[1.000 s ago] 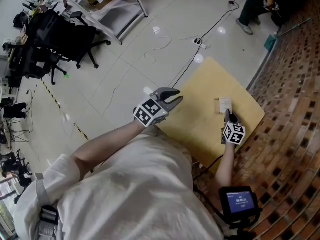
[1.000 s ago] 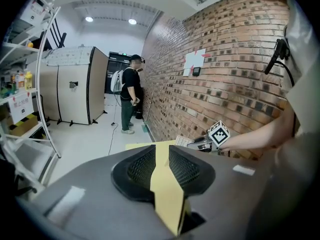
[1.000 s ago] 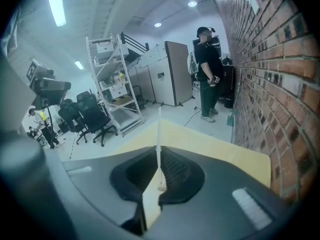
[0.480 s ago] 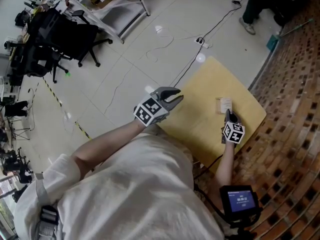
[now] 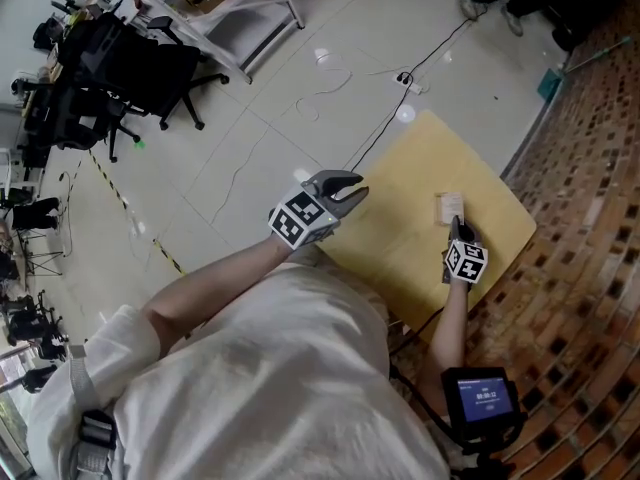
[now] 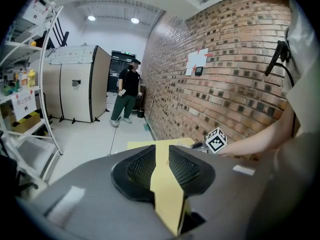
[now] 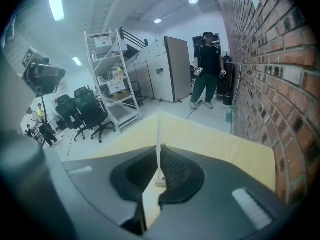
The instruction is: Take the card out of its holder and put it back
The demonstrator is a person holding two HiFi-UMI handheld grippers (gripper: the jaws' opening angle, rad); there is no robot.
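While the right gripper [image 7: 158, 150] is pressed nearly together, its jaws pinch the one white card [image 7: 158, 128], seen edge-on as a thin line, over the far right part of the single yellow table [image 5: 400, 218]. Any holder at the card's base is hard to make out. The left gripper [image 6: 160, 149], second of two, is spread and empty at the table's near left edge.

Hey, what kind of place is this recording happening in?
Probably an indoor lab or workshop: a metal shelving rack, black office chairs, cables across the tiled floor, and a brick wall.
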